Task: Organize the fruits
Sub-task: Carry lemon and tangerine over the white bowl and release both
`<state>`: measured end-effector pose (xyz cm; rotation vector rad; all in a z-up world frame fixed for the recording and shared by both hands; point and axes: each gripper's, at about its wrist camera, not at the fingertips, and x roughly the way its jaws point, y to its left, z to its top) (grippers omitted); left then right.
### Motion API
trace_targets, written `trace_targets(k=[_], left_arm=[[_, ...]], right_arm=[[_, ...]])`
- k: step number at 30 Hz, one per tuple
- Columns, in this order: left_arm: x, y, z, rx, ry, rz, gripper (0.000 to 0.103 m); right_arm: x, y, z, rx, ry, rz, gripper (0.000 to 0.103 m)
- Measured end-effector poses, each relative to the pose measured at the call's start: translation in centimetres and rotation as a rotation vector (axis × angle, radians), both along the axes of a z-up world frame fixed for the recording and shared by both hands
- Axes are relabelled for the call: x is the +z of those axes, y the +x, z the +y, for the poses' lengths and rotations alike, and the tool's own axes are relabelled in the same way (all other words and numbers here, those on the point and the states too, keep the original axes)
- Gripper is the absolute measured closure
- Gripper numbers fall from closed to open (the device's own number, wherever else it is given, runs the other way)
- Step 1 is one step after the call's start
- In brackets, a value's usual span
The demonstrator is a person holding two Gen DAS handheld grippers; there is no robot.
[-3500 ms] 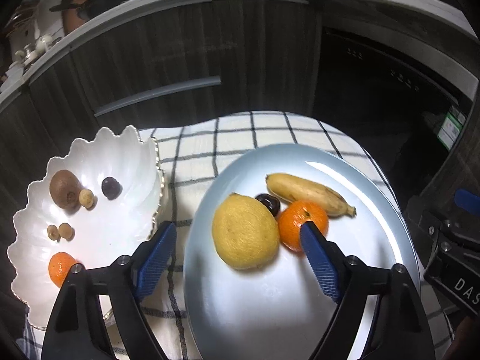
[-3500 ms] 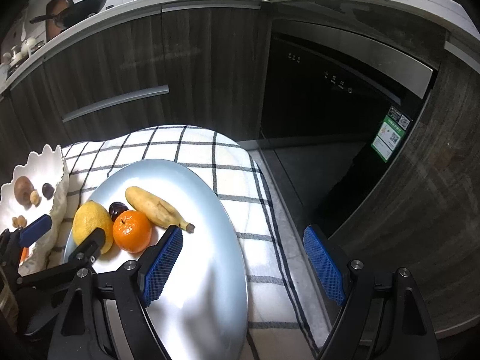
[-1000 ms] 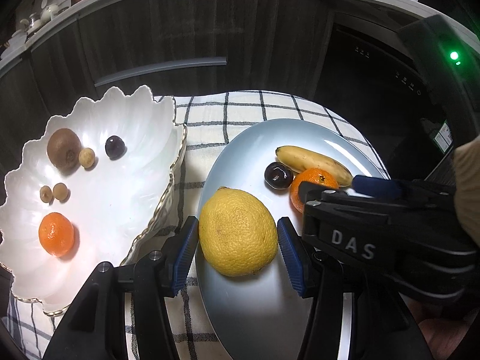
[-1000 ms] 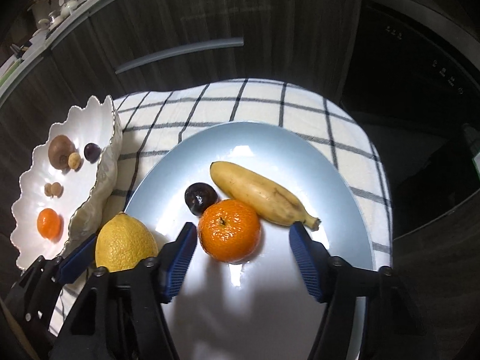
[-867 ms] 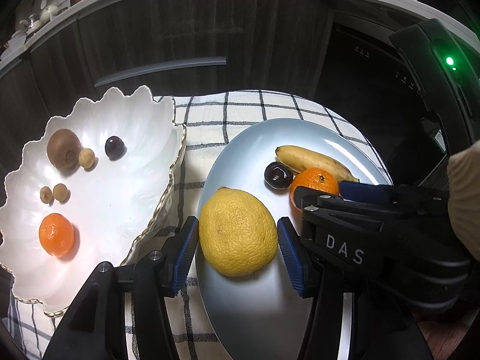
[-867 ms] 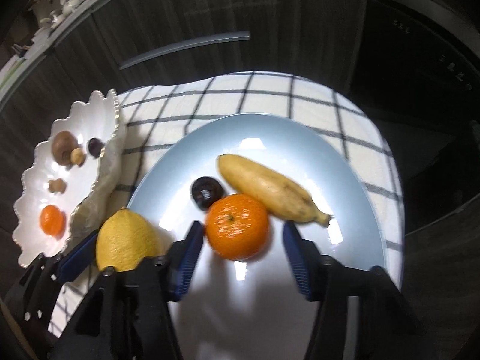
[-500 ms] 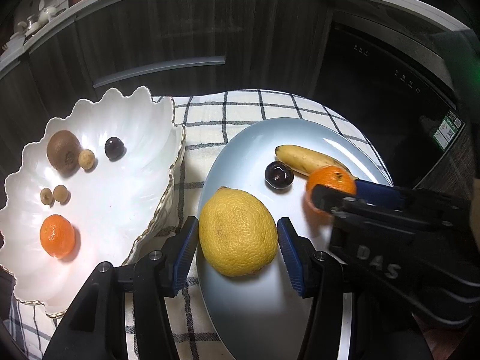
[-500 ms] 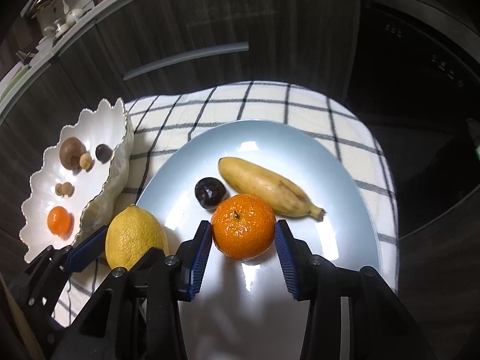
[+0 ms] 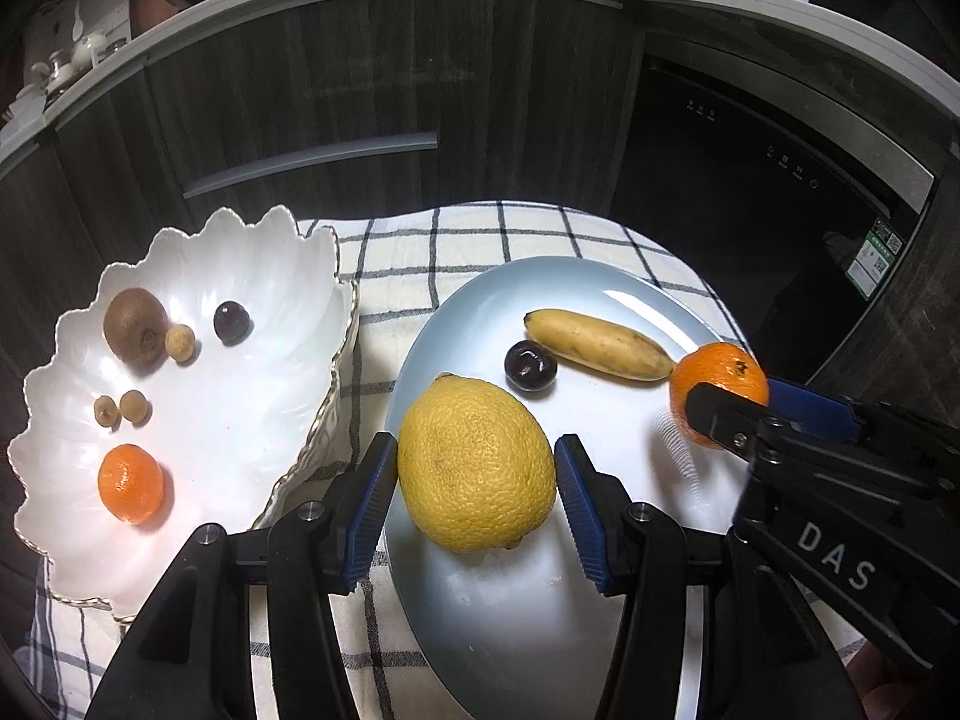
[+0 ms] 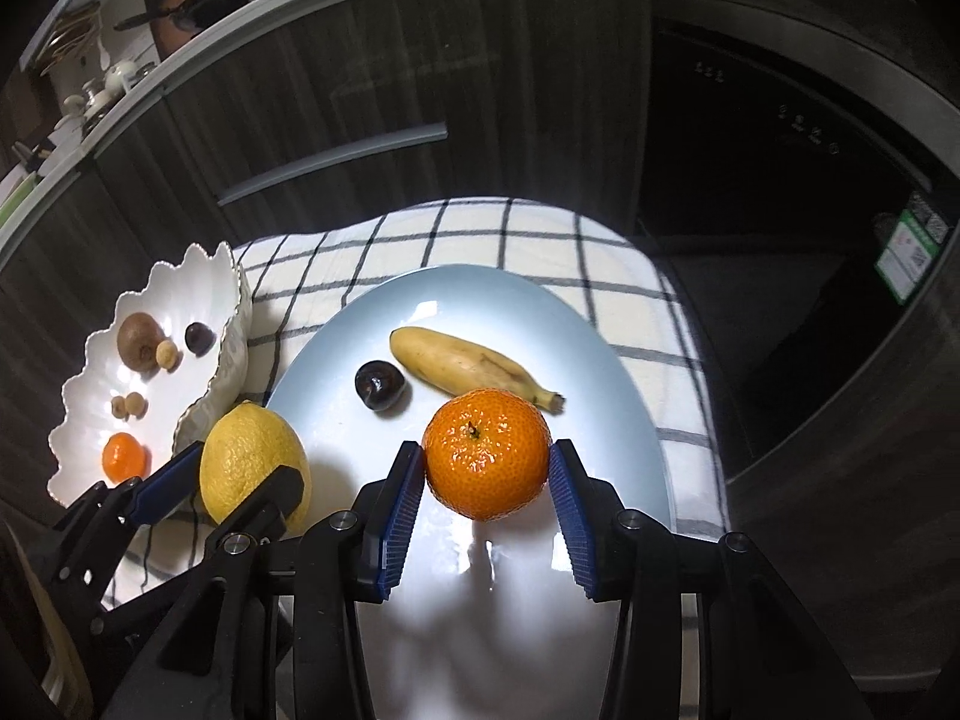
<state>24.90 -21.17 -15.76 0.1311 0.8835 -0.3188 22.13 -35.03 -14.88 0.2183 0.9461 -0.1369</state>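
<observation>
My left gripper (image 9: 477, 492) is shut on a big yellow lemon (image 9: 474, 462) that rests on the pale blue plate (image 9: 600, 600). My right gripper (image 10: 487, 489) is shut on an orange mandarin (image 10: 486, 453) and holds it a little above the plate (image 10: 480, 300); it also shows in the left wrist view (image 9: 717, 381). A small banana (image 10: 468, 369) and a dark plum (image 10: 378, 384) lie on the plate. The lemon also shows in the right wrist view (image 10: 252, 462).
A white scalloped bowl (image 9: 270, 252) stands to the left on the checked cloth (image 9: 480, 234), holding a kiwi (image 9: 135, 327), a dark plum (image 9: 232, 321), small brown fruits (image 9: 123, 408) and a mandarin (image 9: 130, 483). Dark cabinets and an oven stand behind.
My right gripper has closed on the mandarin and lifted it, moving it right and away from the banana. My left gripper stays shut on the lemon.
</observation>
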Motion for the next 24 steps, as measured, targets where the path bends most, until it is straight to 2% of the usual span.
trace_targets(k=[9, 24], left_arm=[[2.2, -1.0, 0.4, -0.004, -0.012, -0.036, 0.050], [6.4, -2.4, 3.2, 0.018, -0.038, -0.116, 0.050]], right_arm=[[2.5, -2.1, 0.2, -0.041, -0.049, -0.042, 0.059], [6.0, -3.8, 2.3, -0.043, -0.074, -0.099, 0.059]])
